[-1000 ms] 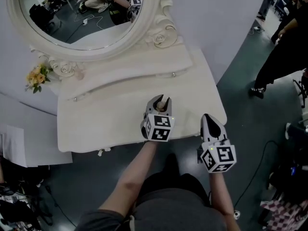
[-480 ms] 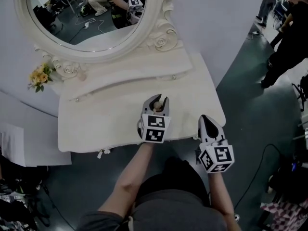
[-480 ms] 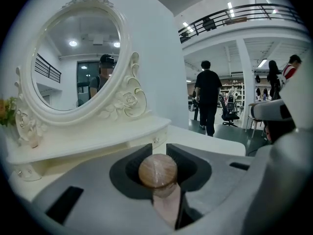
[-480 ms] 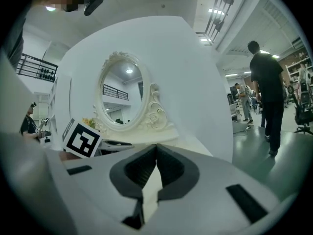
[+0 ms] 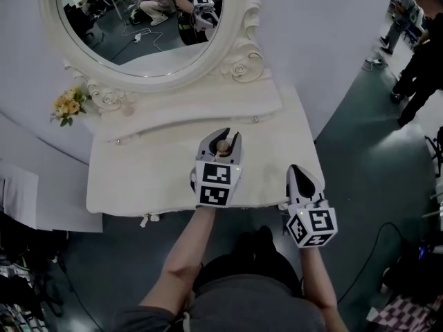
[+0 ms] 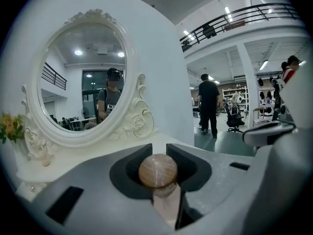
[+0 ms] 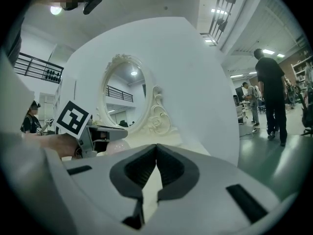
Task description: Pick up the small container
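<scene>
The small container [image 5: 223,146] has a round brown marbled knob [image 6: 158,171] on a pale pink body [image 6: 166,207]. My left gripper [image 5: 221,138] is shut on it, its dark pads cupping the knob from both sides [image 6: 159,151], above the middle of the white dressing table [image 5: 138,178]. In the right gripper view the left gripper's marker cube [image 7: 73,119] and the pink body [image 7: 115,146] show at the left. My right gripper [image 5: 299,173] hangs over the table's front right corner, shut with nothing in it; its pads meet at the tip [image 7: 156,153].
An oval mirror [image 5: 138,26] in a carved white frame stands at the table's back. Yellow flowers [image 5: 68,106] sit at the back left. A raised shelf with small knobs [image 5: 255,120] runs under the mirror. People stand on the floor at the right [image 5: 422,68].
My left gripper has come up a little toward the head camera with the container in it. The head view has shifted; the right gripper stays near the front right corner.
</scene>
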Available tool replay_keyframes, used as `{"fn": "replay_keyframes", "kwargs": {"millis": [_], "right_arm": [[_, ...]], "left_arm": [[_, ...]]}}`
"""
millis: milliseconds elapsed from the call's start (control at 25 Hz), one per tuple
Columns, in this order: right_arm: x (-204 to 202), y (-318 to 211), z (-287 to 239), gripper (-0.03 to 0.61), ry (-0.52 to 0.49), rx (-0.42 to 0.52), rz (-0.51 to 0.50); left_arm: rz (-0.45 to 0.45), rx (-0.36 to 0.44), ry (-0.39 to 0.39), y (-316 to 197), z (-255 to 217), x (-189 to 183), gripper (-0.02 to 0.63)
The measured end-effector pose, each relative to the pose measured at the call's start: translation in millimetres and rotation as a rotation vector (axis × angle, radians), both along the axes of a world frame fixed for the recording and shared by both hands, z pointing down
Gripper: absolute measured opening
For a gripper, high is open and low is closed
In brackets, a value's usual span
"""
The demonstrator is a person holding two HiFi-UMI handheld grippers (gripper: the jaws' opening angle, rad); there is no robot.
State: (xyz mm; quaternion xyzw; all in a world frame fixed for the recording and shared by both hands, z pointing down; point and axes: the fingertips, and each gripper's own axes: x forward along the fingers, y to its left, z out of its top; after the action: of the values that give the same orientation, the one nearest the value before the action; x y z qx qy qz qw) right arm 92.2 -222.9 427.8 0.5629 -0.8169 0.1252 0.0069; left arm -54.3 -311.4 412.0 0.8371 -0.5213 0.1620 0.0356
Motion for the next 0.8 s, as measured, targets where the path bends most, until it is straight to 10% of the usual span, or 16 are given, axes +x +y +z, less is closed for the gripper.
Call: {"fn": "replay_keyframes", "kwargs": {"millis": [800], "right_arm": [[-8, -33, -5, 0.003, -0.003, 0.013, -0.161]], "left_arm": [[-0.146, 0.061, 0.036, 10, -57, -36, 0.091]]}}
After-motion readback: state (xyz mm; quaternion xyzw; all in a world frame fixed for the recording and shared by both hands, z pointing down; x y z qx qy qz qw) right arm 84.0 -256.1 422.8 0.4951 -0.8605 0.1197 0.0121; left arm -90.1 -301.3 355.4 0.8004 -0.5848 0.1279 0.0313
